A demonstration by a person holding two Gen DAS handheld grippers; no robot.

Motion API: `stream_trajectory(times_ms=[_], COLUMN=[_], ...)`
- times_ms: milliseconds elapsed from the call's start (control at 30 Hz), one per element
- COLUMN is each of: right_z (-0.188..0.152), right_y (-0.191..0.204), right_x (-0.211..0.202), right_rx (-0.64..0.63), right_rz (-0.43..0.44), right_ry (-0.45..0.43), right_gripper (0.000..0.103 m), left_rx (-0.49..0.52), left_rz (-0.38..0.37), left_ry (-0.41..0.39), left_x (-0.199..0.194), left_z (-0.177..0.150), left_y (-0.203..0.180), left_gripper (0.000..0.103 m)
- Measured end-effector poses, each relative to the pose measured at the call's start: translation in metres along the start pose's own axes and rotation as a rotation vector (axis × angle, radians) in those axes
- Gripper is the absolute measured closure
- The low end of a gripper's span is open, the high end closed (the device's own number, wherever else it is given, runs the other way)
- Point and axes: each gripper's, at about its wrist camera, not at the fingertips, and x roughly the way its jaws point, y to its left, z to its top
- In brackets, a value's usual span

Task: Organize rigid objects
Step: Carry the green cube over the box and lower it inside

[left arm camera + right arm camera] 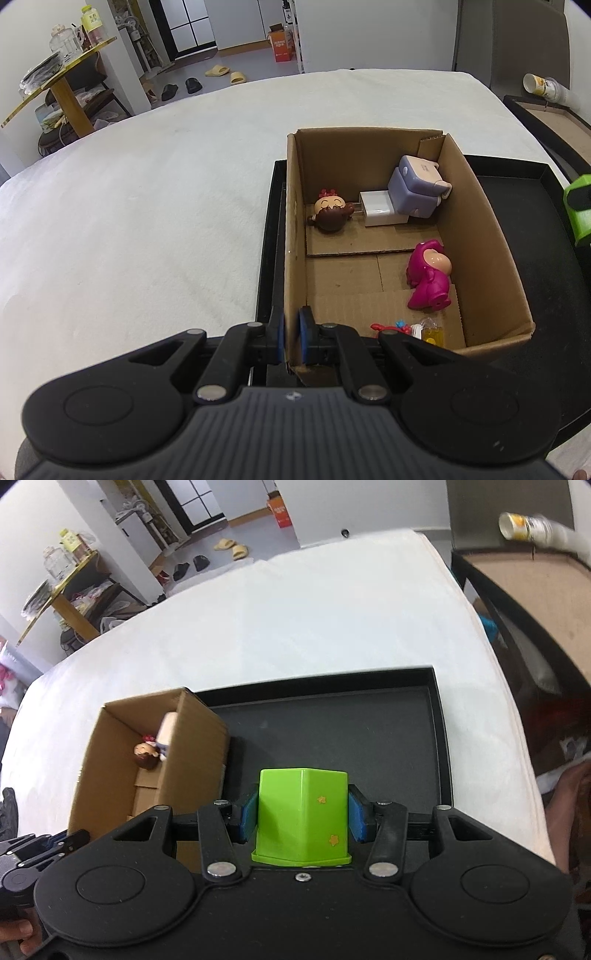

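Note:
An open cardboard box (476, 229) stands on the left part of a black tray (532, 273). Inside it lie a brown-haired doll head (331, 212), a white charger (380, 208), a lilac toy (417, 188), a magenta figure (430, 275) and small colourful bits (413, 328). My left gripper (291, 336) is shut on the box's near left wall. My right gripper (303, 812) is shut on a green square container (303, 812) and holds it above the tray (332, 731); the container also shows in the left wrist view (578, 210). The box (192, 749) is to its left.
The tray lies on a white padded table (147, 203). A black-framed board with a paper cup (543, 86) stands at the right. A shelf with jars (62, 48), slippers and an orange box are on the floor behind.

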Motion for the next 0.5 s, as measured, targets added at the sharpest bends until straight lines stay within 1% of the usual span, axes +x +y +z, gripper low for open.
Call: stream_trajectory(times_ms=[267, 500], right_z=[0.01, 0.017], right_y=[0.029, 0.056], right_x=[-0.014, -0.018], right_rx=[-0.071, -0.123], right_rz=[-0.001, 0.003], right_ry=[-0.043, -0.068], right_gripper=[0.056, 0.056], left_rx=[-0.009, -0.02], left_rz=[-0.02, -0.037], left_ry=[-0.011, -0.016], left_x=[-0.003, -0.004], left_z=[0.001, 0.0], left_y=[0.005, 0.009], left_gripper=[0.096, 0.096])
